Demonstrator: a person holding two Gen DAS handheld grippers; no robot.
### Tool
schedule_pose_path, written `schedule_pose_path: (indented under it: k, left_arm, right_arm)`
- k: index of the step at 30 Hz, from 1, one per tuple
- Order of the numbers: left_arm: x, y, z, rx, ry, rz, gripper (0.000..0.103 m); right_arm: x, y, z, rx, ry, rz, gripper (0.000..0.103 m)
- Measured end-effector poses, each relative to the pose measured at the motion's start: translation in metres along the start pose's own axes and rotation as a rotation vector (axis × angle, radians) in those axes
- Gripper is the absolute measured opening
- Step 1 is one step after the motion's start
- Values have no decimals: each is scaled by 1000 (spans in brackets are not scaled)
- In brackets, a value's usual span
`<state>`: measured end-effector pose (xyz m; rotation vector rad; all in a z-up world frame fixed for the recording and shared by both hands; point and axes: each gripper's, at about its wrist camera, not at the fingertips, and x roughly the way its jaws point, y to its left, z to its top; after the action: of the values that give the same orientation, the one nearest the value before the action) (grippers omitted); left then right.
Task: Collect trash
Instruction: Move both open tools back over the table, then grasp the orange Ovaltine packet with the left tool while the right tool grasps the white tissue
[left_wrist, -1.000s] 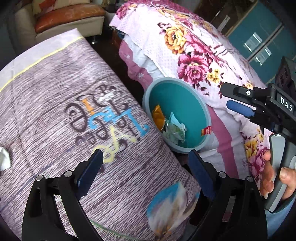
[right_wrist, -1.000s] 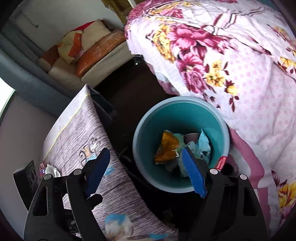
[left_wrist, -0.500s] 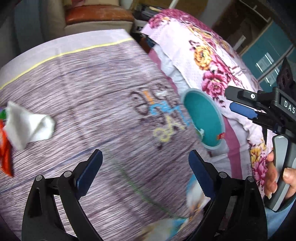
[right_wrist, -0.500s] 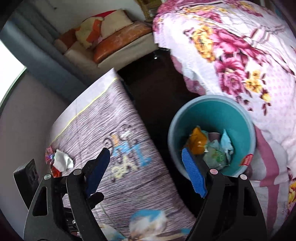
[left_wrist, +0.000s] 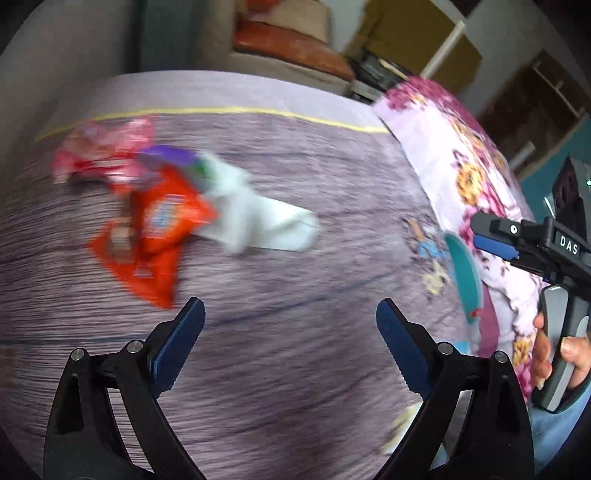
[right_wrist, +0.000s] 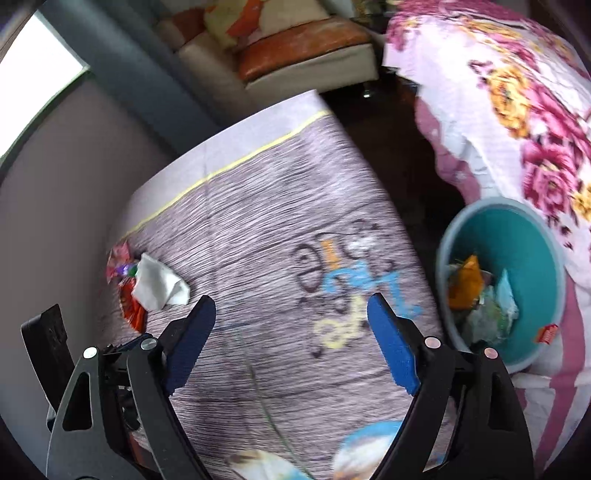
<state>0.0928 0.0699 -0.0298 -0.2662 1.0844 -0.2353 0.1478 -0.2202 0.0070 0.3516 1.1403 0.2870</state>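
- The left gripper (left_wrist: 290, 319) has its jaws spread wide with nothing between them, above the worktop (left_wrist: 295, 369), which wears a grey wood-grain cloth.
- Ahead of the left-hand jaw and apart from it lies a heap of trash: an orange wrapper (left_wrist: 159, 236) nearest, a crumpled white tissue (left_wrist: 258, 218) touching its right side, and a pink wrapper (left_wrist: 103, 155) and a purple scrap (left_wrist: 170, 157) at the far end. All are blurred.
- The right gripper (right_wrist: 291, 314) is likewise released and empty; the same heap sits to the left of its jaws, near the worktop's edge, the tissue uppermost.
- To the right of the jaws, off the worktop, a teal bin (right_wrist: 532, 236) stands against a floral-covered bed (right_wrist: 517, 92). It holds a yellow-orange packet and pale, greenish wrappers.
- A sofa (right_wrist: 295, 55) with orange cushions lies beyond.
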Motion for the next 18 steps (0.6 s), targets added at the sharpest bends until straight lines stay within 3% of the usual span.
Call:
schedule_pose_path:
  k: [7, 18]
  left_arm:
    - [-10, 67, 3, -103, -37, 100, 94]
    - [-3, 113, 7, -127, -27, 140, 94]
  right_arm:
    - [38, 51, 4, -96, 61, 27, 80]
    - [101, 117, 6, -194, 150, 47, 80]
